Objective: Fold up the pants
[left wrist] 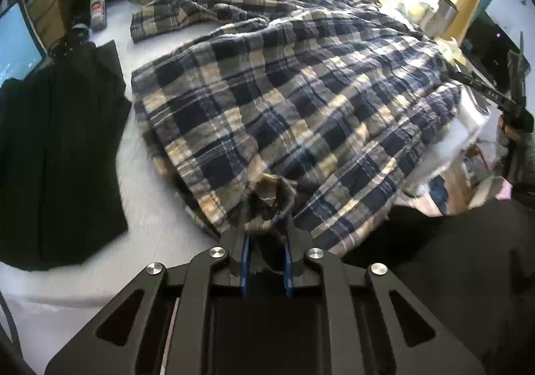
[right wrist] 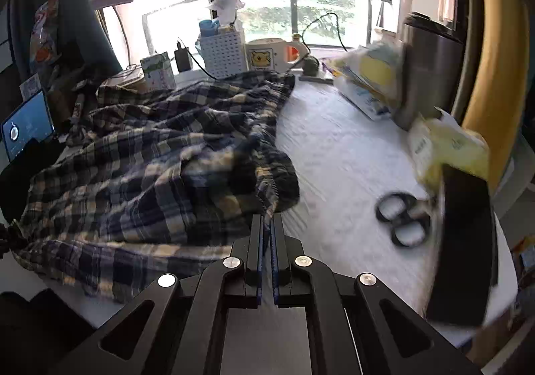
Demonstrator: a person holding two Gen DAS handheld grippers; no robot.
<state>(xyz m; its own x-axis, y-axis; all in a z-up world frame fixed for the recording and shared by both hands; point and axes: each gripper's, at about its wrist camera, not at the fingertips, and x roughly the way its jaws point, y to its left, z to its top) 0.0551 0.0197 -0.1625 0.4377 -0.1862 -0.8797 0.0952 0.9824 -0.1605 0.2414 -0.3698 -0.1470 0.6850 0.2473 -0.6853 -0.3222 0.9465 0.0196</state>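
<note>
The plaid pants, dark blue and tan checks, lie spread and rumpled over the white table. My left gripper is shut on a bunched edge of the pants near the table's front. My right gripper is shut on another edge of the pants, which stretch away to its left. The right gripper also shows in the left wrist view, at the far right end of the cloth.
A folded black garment lies left of the pants. Scissors, a black flat object and yellow packets lie right. A tablet, white basket, mug and boxes crowd the back.
</note>
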